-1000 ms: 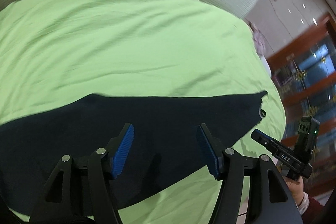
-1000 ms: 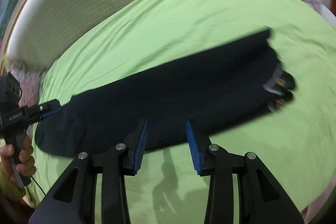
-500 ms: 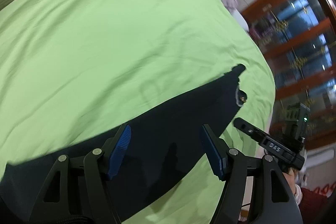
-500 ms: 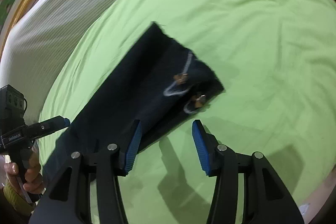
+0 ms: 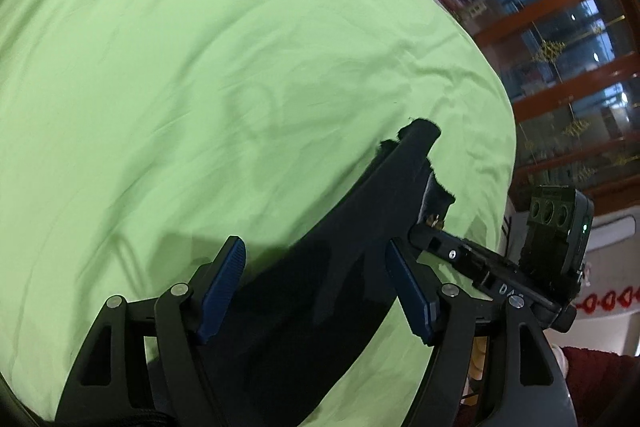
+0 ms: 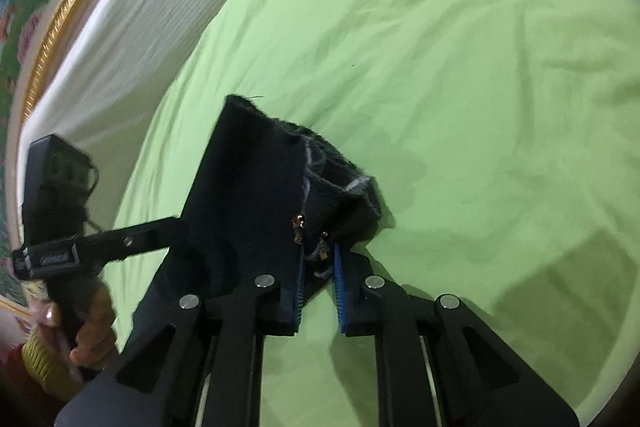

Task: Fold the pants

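R gripper (image 6: 319, 287) closing on waistband end of pants (image 6: 248, 195), cloth betw pads | L gripper (image 5: 316, 291) wide & opening, hovering over mid-leg | pants lying near bed (image 6: 460, 47) edge, long axis running L-to-R gripper | R nearer waist

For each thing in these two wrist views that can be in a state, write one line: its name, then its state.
Pants: dark, lying on the bedsheet, one end bunched and lifted at the right gripper, not yet folded up.
Right gripper: jaws closing, pants edge between its pads.
Left gripper: jaws opening, hovering over the pants, holding nothing.
Bedsheet: green, spread out, lightly wrinkled.
Zip pulls: exposed at the bunched end.
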Motion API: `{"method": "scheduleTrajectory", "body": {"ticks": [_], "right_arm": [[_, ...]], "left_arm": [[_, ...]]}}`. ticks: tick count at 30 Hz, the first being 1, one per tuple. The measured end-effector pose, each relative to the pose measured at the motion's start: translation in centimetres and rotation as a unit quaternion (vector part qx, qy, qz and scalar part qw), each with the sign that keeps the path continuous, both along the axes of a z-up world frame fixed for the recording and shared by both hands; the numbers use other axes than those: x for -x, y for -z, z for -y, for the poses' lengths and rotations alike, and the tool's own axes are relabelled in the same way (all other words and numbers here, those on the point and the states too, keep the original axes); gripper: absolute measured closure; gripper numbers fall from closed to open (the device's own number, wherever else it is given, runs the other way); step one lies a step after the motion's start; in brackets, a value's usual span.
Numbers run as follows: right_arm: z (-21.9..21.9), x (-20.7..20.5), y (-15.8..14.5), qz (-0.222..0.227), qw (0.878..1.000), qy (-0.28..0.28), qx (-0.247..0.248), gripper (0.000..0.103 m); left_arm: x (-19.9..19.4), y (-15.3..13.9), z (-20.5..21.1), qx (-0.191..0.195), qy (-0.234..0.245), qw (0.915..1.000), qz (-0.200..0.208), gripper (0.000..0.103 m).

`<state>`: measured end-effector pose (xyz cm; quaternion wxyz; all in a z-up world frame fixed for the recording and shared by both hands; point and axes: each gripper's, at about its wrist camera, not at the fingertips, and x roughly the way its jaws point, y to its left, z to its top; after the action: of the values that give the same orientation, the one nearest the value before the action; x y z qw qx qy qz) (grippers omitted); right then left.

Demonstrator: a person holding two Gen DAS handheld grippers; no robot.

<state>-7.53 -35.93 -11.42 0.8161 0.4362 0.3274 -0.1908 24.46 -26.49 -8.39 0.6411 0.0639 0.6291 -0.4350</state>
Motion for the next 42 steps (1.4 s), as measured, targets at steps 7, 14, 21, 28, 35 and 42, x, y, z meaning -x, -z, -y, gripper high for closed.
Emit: {"method": "scheduleTrajectory", "body": {"ticks": [7, 14, 21, 28, 35, 42], "right_arm": [[0.7, 1.3, -0.5, 0.046, 0.999, -0.022, -0.002, 0.091], [1.3, 2.0, 0.1, 0.042, 0.998, -0.048, 0.008, 0.091], [1.1, 0.6, -0.4, 0.028, 0.996, -0.076, 0.036, 0.091], [-0.8, 0.2, -3.7, 0.047, 0.992, -0.086, 0.084, 0.091], [-4.6, -0.3, -7.6, 0.101, 0.98, -0.134, 0.107, 0.091], [-8.7, -2.8, -9.0, 0.125, 0.969, -0.192, 0.094, 0.091]], "left_arm": [[0.4, 1.1, 4.8, -0.016, 0.061, 0.998, -0.006, 0.03], [0.2, 3.0, 7.0, -0.017, 0.09, 0.9954, -0.029, 0.036], [0.0, 2.8, 7.9, 0.012, 0.116, 0.9925, -0.038, 0.084], [0.3, -1.1, 4.5, 0.078, 0.095, 0.992, -0.029, 0.087], [1.2, -5.6, -0.9, 0.129, 0.074, 0.9889, -0.009, 0.087], [0.8, -7.9, -8.3, 0.15, 0.031, 0.9882, 0.0, 0.088]]}}
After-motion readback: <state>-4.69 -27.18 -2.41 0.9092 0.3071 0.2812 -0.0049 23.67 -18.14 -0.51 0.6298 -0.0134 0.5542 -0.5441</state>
